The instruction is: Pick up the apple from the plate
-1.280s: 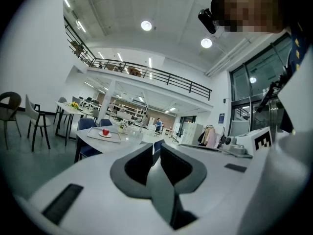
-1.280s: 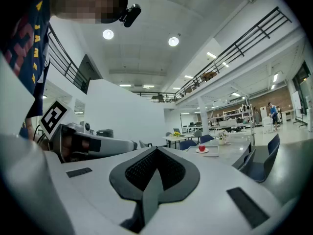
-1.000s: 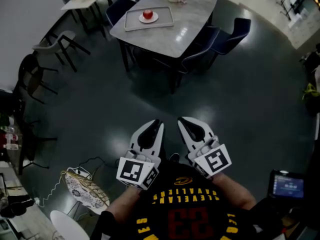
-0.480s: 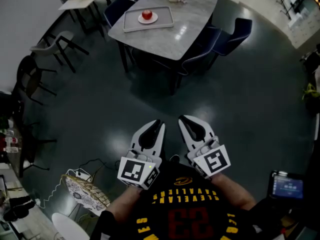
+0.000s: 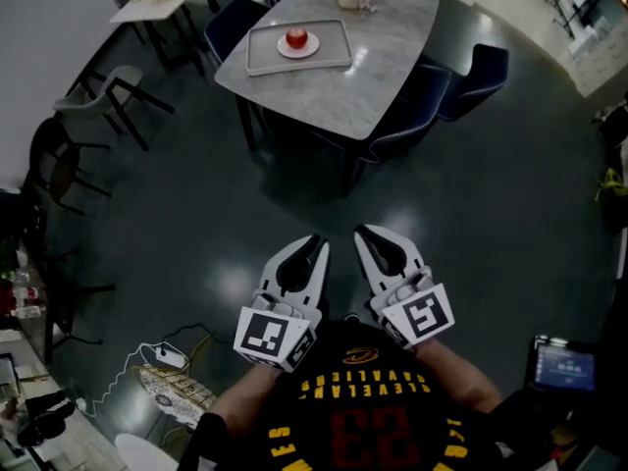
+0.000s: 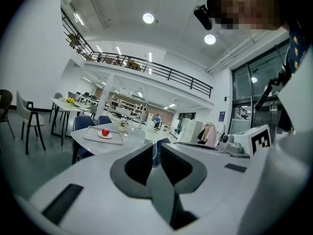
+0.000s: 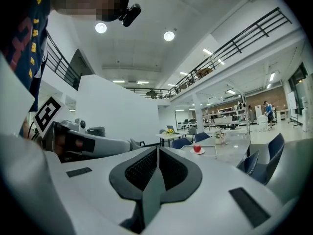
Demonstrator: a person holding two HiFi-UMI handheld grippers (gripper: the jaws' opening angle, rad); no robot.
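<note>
Apple [image 5: 296, 38] lies on a plate [image 5: 309, 50], far ahead of the left gripper [image 6: 155, 146], closed to a thin slit, and the right gripper [image 7: 157, 151], pressed together. Both are empty. Tray [image 5: 330, 43] and table [image 5: 383, 67] are beneath the plate. Only the gripper views show the balcony [image 6: 156, 72]; only the head view shows the dark floor [image 5: 196, 214].

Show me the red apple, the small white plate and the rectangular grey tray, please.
red apple [image 5: 296, 37]: head view, middle of the fruit.
small white plate [image 5: 297, 54]: head view, near rim below the apple.
rectangular grey tray [image 5: 334, 49]: head view, bare floor right of the plate.
</note>
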